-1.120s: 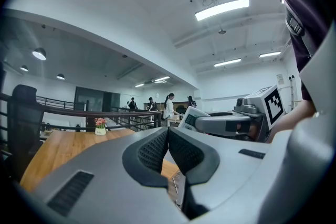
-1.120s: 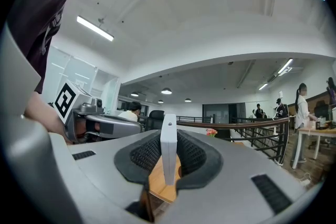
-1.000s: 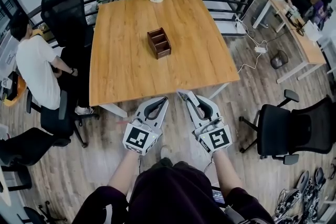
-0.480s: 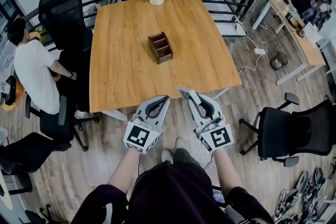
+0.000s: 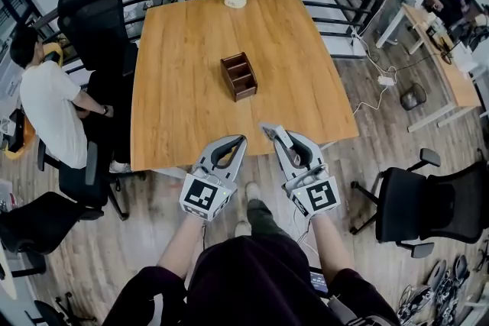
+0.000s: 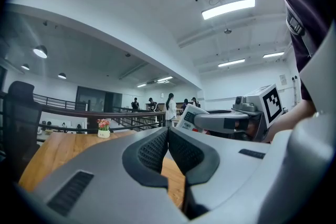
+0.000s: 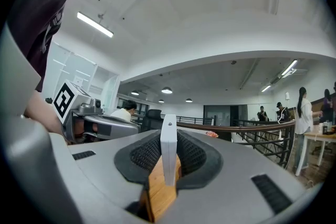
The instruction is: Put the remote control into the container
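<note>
Right gripper (image 5: 270,133) clamps the slim remote (image 7: 168,150) edgewise, likely light, rigid and slick; container (image 5: 239,76) lies ahead; left gripper (image 6: 168,140) is closed and empty.

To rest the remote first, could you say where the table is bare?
The light wooden table is bare all round the dark brown wooden container at its middle; a white flower pot sits at the far edge. Nowhere crowded.

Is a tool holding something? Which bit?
The right tool pinches the white remote control by its flat sides, one end poking out. The left tool is shut, empty.
</note>
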